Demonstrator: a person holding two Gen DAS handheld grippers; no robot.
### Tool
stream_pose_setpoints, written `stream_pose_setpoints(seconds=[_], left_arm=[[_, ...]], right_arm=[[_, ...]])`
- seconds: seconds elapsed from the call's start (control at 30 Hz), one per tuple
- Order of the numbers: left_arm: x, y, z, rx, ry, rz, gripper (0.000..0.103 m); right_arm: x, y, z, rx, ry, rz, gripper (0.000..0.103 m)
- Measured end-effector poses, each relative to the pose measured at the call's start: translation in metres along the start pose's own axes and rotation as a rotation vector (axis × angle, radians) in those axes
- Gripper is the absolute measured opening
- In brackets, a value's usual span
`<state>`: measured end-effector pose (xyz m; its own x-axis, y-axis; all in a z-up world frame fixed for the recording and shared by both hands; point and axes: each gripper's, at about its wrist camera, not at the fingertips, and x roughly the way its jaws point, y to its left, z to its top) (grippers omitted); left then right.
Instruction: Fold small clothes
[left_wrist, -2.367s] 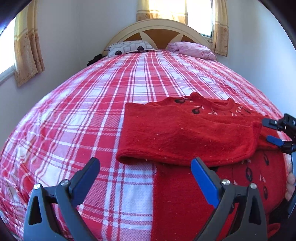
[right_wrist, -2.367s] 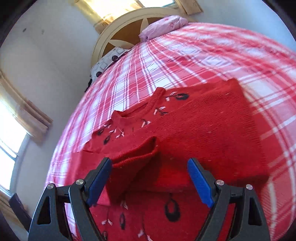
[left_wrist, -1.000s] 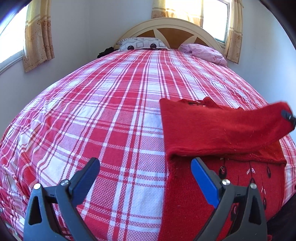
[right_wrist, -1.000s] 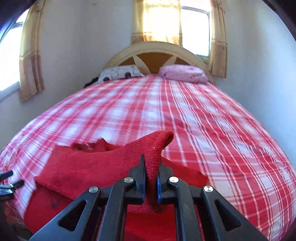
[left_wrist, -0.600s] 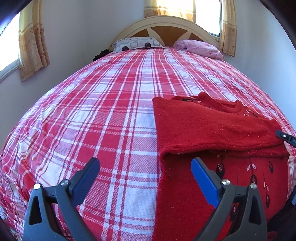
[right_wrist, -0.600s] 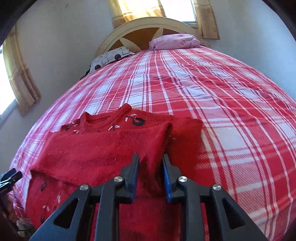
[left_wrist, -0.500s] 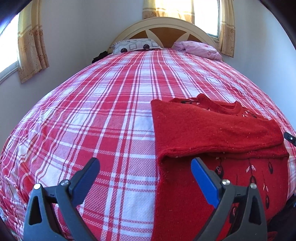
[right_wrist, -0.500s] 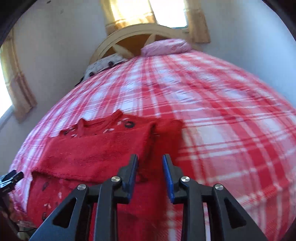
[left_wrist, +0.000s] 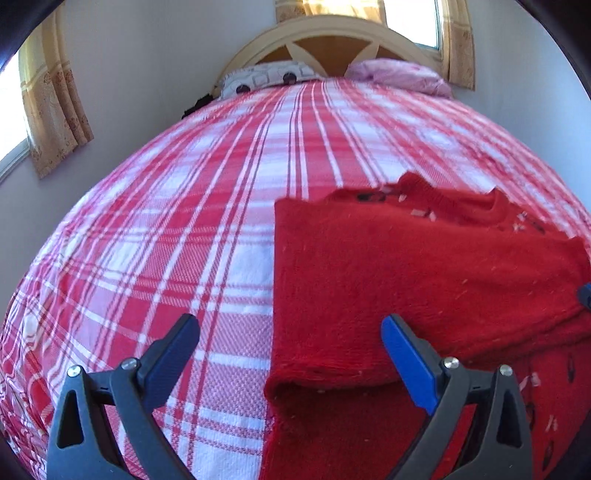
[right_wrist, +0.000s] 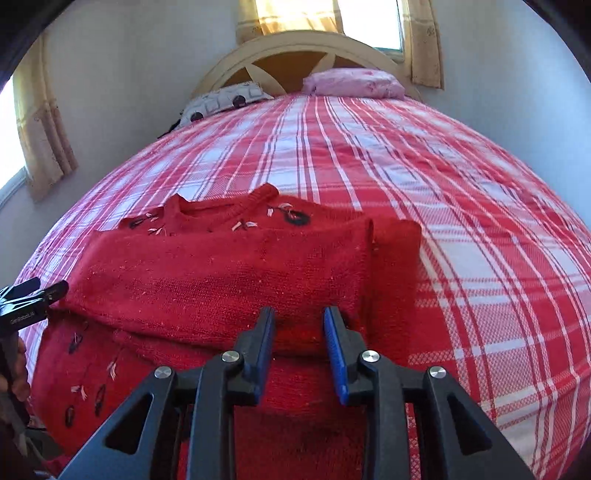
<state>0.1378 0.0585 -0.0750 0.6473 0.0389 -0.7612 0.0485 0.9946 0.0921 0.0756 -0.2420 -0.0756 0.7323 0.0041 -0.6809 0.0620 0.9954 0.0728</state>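
Sleeves laid across red sweater (right_wrist: 221, 280); right gripper (right_wrist: 299, 332) just eased narrowly apart, empty, left gripper (left_wrist: 291, 350) wide, empty; next likely near hem folded far.

Bare plaid bedspread (left_wrist: 166, 229) surrounds the red sweater (right_wrist: 221, 280); pillows (right_wrist: 354, 83) lie far off.
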Motion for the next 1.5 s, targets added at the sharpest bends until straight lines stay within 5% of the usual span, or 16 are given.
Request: stream_pose_setpoints(seconds=[0.3, 0.37, 0.43, 0.7, 0.9, 1.2, 1.43, 1.5], left_arm=[[-0.022, 0.020, -0.020, 0.010, -0.025, 0.001, 0.101], [-0.027, 0.025, -0.026, 0.008, -0.030, -0.012, 0.101], [-0.034, 0.029, -0.035, 0.009, -0.030, -0.026, 0.101], [-0.060, 0.048, -0.069, 0.063, -0.042, -0.095, 0.101], [-0.082, 0.055, -0.092, 0.206, -0.057, -0.148, 0.101], [-0.116, 0.046, -0.158, 0.359, 0.079, -0.378, 0.101], [-0.110, 0.037, -0.198, 0.378, 0.166, -0.398, 0.101], [-0.106, 0.033, -0.202, 0.373, 0.197, -0.398, 0.101]], right_arm=[[-0.047, -0.003, -0.011, 0.032, -0.025, 0.037, 0.035], [-0.068, -0.004, -0.017, 0.060, -0.082, 0.055, 0.064], [-0.087, -0.009, -0.025, 0.099, -0.125, 0.076, 0.077], [-0.118, -0.013, -0.060, 0.066, -0.047, 0.092, 0.077], [-0.142, -0.007, -0.093, -0.015, 0.017, 0.148, 0.077], [-0.173, 0.006, -0.151, -0.041, 0.154, 0.263, 0.076], [-0.160, 0.010, -0.191, 0.021, 0.259, 0.297, 0.075], [-0.147, 0.013, -0.198, 0.026, 0.305, 0.302, 0.063]])
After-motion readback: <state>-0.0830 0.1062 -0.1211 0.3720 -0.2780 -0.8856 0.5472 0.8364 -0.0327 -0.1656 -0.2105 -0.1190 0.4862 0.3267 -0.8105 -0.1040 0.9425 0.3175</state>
